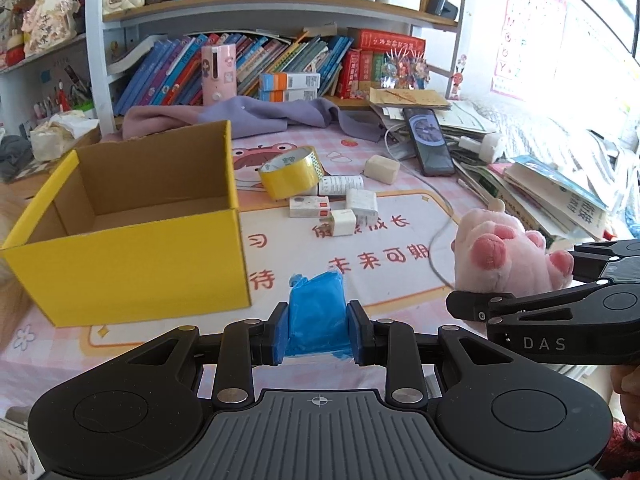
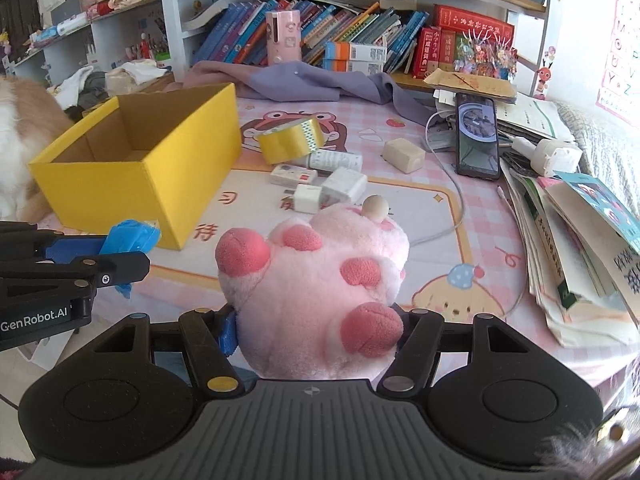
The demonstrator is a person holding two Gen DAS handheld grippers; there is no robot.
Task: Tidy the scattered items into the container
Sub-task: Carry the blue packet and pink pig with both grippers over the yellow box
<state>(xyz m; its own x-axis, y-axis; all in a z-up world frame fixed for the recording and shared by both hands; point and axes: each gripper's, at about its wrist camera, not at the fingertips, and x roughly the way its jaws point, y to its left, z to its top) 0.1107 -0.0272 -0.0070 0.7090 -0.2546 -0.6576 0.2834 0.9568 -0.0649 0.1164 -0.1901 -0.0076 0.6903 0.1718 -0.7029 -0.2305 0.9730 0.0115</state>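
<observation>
My left gripper (image 1: 319, 330) is shut on a crumpled blue plastic bundle (image 1: 317, 312), held above the mat just right of the open yellow cardboard box (image 1: 132, 268). My right gripper (image 2: 316, 332) is shut on a pink plush paw (image 2: 320, 280) with darker pink pads. In the left wrist view that paw (image 1: 496, 256) hangs at the right. The blue bundle (image 2: 130, 236) shows at the left of the right wrist view, beside the box (image 2: 132, 184). On the mat lie a yellow tape roll (image 1: 290, 172), white chargers (image 1: 344, 220), a small tube (image 1: 340, 185) and a cream block (image 1: 382, 168).
A phone (image 1: 428, 140) with a white cable (image 2: 456, 200) lies at the back right. Stacked books and papers (image 2: 568, 240) crowd the right edge. A purple cloth (image 1: 256, 114) lies behind the box, under bookshelves (image 1: 240, 12). Orange-and-white fur (image 2: 16, 140) shows left of the box.
</observation>
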